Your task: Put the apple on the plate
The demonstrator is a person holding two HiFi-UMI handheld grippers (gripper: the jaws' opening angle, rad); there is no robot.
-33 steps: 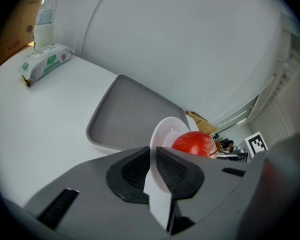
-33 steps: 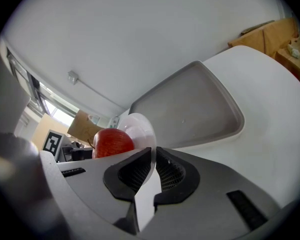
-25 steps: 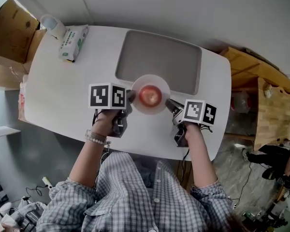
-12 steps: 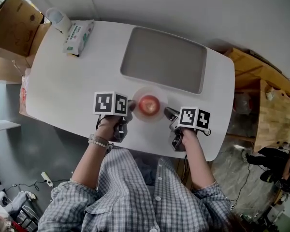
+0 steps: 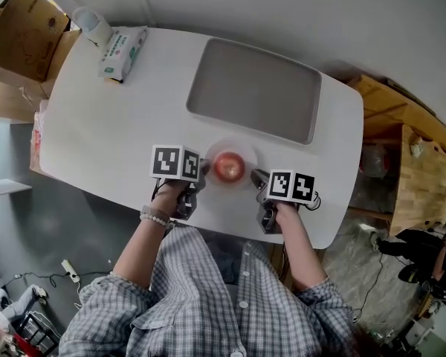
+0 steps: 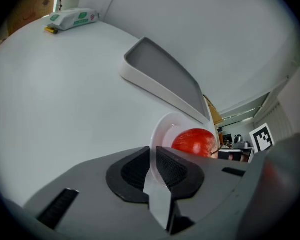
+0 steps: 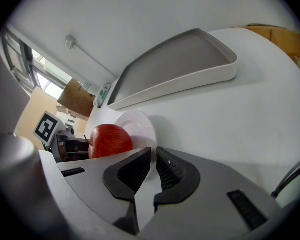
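Note:
A red apple (image 5: 229, 167) lies in the middle of a small white plate (image 5: 243, 152) over the front part of the white table (image 5: 104, 132). My left gripper (image 5: 204, 169) is shut on the plate's left rim, and my right gripper (image 5: 254, 175) is shut on its right rim. In the left gripper view the thin plate (image 6: 162, 131) edge runs between the dark pads, with the apple (image 6: 194, 142) just beyond. The right gripper view shows the plate (image 7: 137, 126) pinched the same way, the apple (image 7: 110, 140) at its left.
A grey rectangular tray (image 5: 254, 89) lies behind the plate. A pack of wipes (image 5: 121, 53) and a white container (image 5: 91, 24) sit at the far left corner. A cardboard box (image 5: 18, 32) stands off the table's left, wooden furniture (image 5: 405, 155) on the right.
Both grippers have carried the plate with the apple down and toward the table's front edge, away from the tray. The grips on the rims have held.

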